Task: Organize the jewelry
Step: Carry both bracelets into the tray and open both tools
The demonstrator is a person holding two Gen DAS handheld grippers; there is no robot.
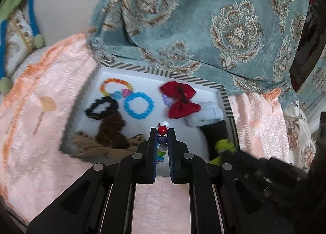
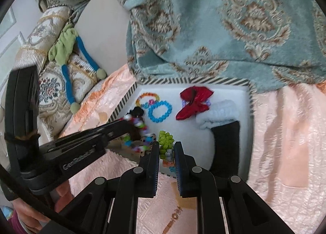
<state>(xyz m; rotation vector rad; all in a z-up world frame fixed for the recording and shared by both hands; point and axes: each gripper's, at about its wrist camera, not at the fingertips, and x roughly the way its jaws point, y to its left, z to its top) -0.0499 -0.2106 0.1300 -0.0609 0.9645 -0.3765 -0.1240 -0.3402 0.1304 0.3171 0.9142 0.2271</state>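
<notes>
A white tray (image 1: 195, 138) with a striped rim lies on a pink bedspread. My left gripper (image 1: 162, 131) is shut on a multicoloured bead bracelet (image 1: 162, 130) and holds it over the tray; the bracelet dangles in the right wrist view (image 2: 140, 126). My right gripper (image 2: 166, 144) is shut on a lime green scrunchie (image 2: 165, 139) with small beaded pieces, just above the tray's (image 2: 203, 140) near edge. In the tray lie a blue bead ring (image 1: 138, 105), an orange bead ring (image 1: 116, 86), a black scrunchie (image 1: 100, 107), a brown scrunchie (image 1: 112, 130) and a red bow (image 1: 180, 99).
A pale blue fuzzy band (image 2: 218, 117) and a black band (image 2: 226, 142) lie at the tray's right side. A teal patterned blanket (image 2: 224, 30) overhangs the tray's far edge. Cushions and a green and blue cord (image 2: 67, 54) lie at the left.
</notes>
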